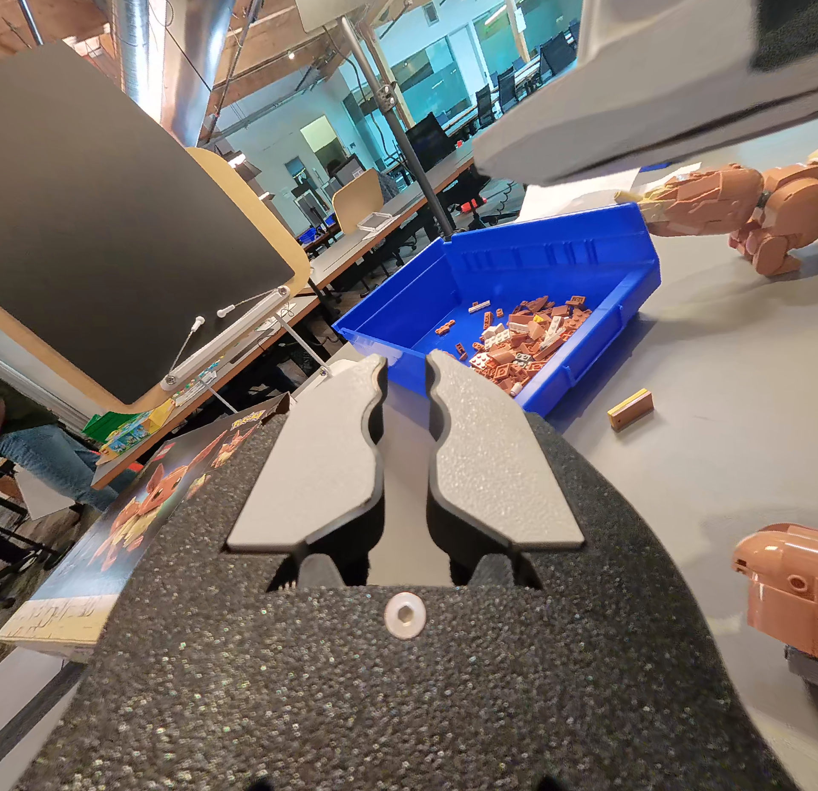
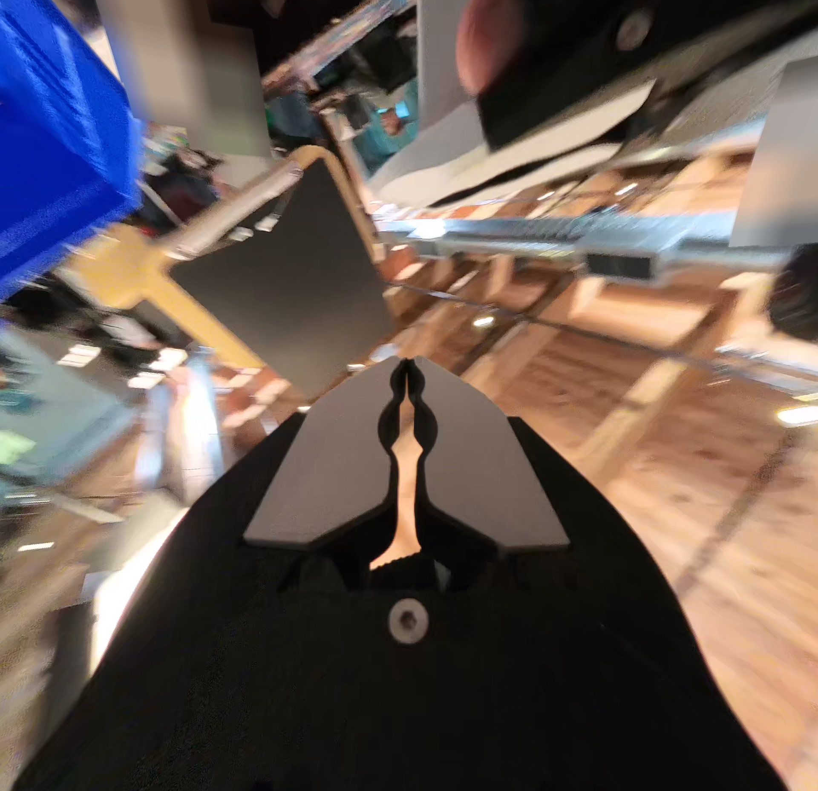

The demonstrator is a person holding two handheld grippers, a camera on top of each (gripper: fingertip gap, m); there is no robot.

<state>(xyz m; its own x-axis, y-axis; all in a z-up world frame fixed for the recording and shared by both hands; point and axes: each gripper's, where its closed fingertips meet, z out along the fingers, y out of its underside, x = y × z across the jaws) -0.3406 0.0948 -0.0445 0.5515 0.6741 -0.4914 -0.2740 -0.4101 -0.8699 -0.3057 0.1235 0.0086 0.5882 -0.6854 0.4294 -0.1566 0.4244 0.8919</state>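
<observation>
My left gripper [image 1: 405, 365] is open a little and empty, held above the grey table [image 1: 708, 415] just in front of a blue bin [image 1: 553, 247]. The bin holds a heap of small brown, tan and white bricks [image 1: 518, 340]. A small brown and yellow brick piece [image 1: 630, 408] lies on the table right of the bin. My right gripper [image 2: 407, 362] is shut with nothing between its tips, tilted up toward the ceiling; its view is blurred. The blue bin [image 2: 57, 128] shows at its upper left. The other gripper's pale body [image 1: 642, 84] crosses the left wrist view's top right.
A built brown brick figure [image 1: 730, 212] stands behind the bin at the right, and another brown built part [image 1: 779, 584] sits at the right edge. A printed box [image 1: 155, 504] lies at the left. A dark panel with tan rim [image 1: 124, 221] stands left. A fingertip [image 2: 487, 35] shows above.
</observation>
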